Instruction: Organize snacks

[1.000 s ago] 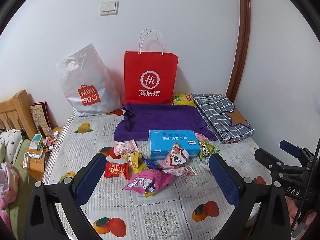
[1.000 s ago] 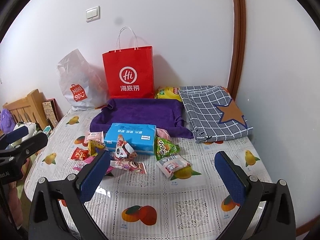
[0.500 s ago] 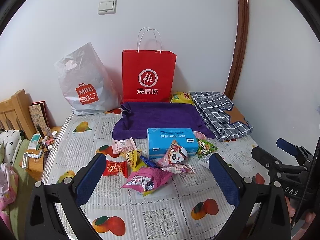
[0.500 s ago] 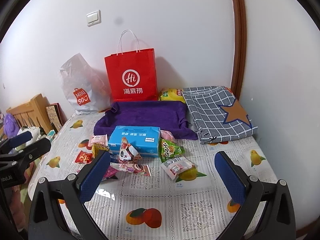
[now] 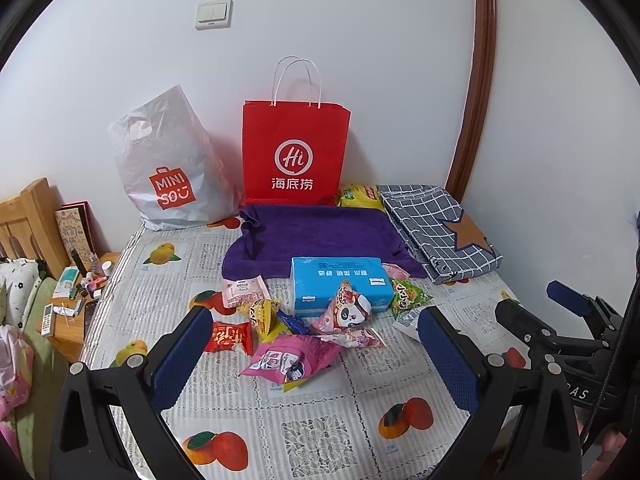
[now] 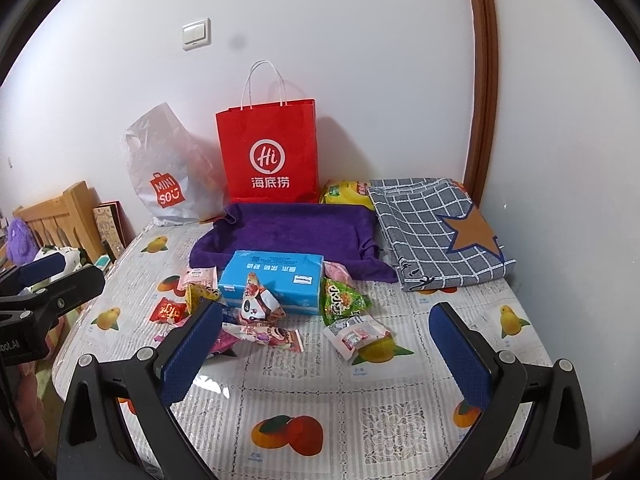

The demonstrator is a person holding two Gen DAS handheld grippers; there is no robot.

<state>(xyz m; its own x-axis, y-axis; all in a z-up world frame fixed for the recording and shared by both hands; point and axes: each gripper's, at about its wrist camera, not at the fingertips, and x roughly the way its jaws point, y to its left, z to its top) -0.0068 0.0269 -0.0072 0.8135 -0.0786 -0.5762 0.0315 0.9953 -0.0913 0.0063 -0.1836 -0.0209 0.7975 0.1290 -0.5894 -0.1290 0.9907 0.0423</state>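
Observation:
Several snack packets lie scattered on the fruit-print tablecloth [image 5: 320, 432] around a blue tissue box [image 5: 338, 286]: a pink packet [image 5: 290, 358], a red one [image 5: 228, 336], a panda packet [image 5: 346, 312], a green one [image 6: 340, 300] and a white-pink one [image 6: 354, 334]. My left gripper [image 5: 312, 344] is open and empty, held above the near side of the pile. My right gripper [image 6: 328, 340] is open and empty too, above the table to the right of the pile. Each gripper also shows in the other's view, the right one [image 5: 560, 320] and the left one [image 6: 52, 276].
A red paper bag [image 5: 294, 152] and a white Miniso bag [image 5: 172, 168] stand against the back wall. A purple towel [image 5: 316, 236] and a folded checked cloth [image 5: 436, 228] lie behind the snacks, with a yellow packet [image 5: 358, 196] between them. A bedside shelf [image 5: 72, 300] is left.
Both grippers have drifted slightly relative to the table; the scene shifted a little in each view. Both stay open and nothing on the table has moved.

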